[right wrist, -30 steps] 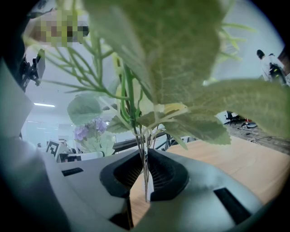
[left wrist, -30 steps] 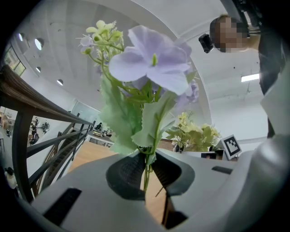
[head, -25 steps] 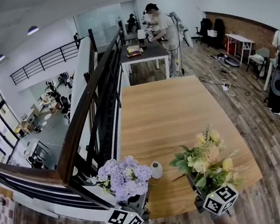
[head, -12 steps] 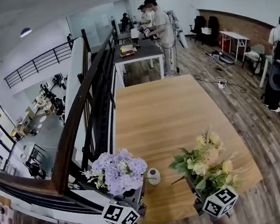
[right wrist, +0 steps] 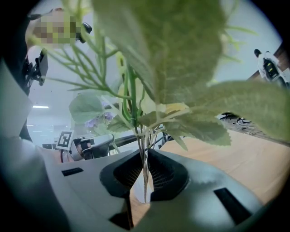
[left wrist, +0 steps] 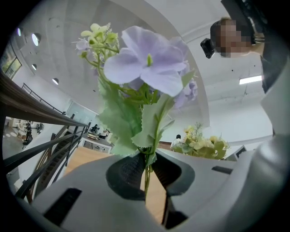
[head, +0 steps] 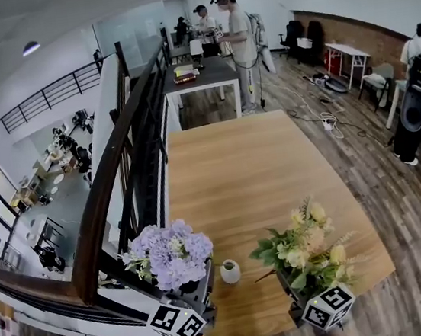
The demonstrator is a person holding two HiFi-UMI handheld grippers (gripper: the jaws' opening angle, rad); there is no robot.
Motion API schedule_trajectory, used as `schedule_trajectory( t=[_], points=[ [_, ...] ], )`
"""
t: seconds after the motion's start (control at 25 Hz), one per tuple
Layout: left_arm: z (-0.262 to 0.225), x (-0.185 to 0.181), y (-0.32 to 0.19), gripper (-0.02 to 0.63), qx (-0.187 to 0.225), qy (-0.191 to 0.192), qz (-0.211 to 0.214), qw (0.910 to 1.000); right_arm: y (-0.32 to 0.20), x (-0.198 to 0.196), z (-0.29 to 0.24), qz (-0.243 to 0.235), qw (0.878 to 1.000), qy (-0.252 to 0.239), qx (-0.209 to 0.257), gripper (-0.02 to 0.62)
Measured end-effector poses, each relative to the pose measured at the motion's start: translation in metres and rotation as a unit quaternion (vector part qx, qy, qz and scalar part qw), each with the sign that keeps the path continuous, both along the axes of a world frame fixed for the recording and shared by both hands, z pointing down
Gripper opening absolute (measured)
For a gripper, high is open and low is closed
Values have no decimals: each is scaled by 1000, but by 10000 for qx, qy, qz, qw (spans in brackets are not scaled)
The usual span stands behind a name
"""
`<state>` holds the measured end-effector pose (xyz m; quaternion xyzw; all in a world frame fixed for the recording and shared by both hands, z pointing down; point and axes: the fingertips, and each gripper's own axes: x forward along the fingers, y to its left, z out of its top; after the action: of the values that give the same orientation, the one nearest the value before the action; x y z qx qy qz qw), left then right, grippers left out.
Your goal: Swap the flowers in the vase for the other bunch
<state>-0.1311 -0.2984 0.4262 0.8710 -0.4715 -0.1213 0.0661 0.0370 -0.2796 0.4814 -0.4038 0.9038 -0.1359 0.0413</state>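
Note:
A small white vase (head: 229, 271) stands with no flowers in it near the front edge of the wooden table (head: 250, 173). To its left, my left gripper (head: 192, 290) holds the purple bunch (head: 168, 255) upright. In the left gripper view its jaws (left wrist: 146, 174) pinch the thin green stems under the purple bloom (left wrist: 145, 63). To the right of the vase, my right gripper (head: 297, 298) holds the yellow-green bunch (head: 306, 251). Those stems are clamped between its jaws (right wrist: 145, 174), and the vase (right wrist: 139, 190) shows white just beyond them.
A dark wooden railing (head: 120, 183) runs along the table's left side, with a drop to a lower floor beyond. Two people (head: 234, 29) stand by a dark table (head: 198, 76) far ahead. Another person (head: 415, 59) is at the far right, with cables on the floor.
The purple bunch in my left gripper has shifted left, away from the vase. The yellow bunch in my right gripper has sunk a little.

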Motion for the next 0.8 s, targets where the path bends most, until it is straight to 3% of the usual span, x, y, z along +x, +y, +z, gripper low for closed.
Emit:
schedule_trajectory(
  t=[0.2, 0.44, 0.8],
  points=[
    [-16, 1, -16, 49, -22, -43, 0, 10000, -16, 2, -11, -6, 10000, -23, -32, 55],
    [12, -8, 0, 49, -122, -199, 22, 9997, 0, -11, 7, -19, 10000, -16, -12, 56],
    [19, 12, -26, 49, -352, -298, 135, 9988, -22, -1, -7, -15, 9999, -20, -123, 56]
  ],
)
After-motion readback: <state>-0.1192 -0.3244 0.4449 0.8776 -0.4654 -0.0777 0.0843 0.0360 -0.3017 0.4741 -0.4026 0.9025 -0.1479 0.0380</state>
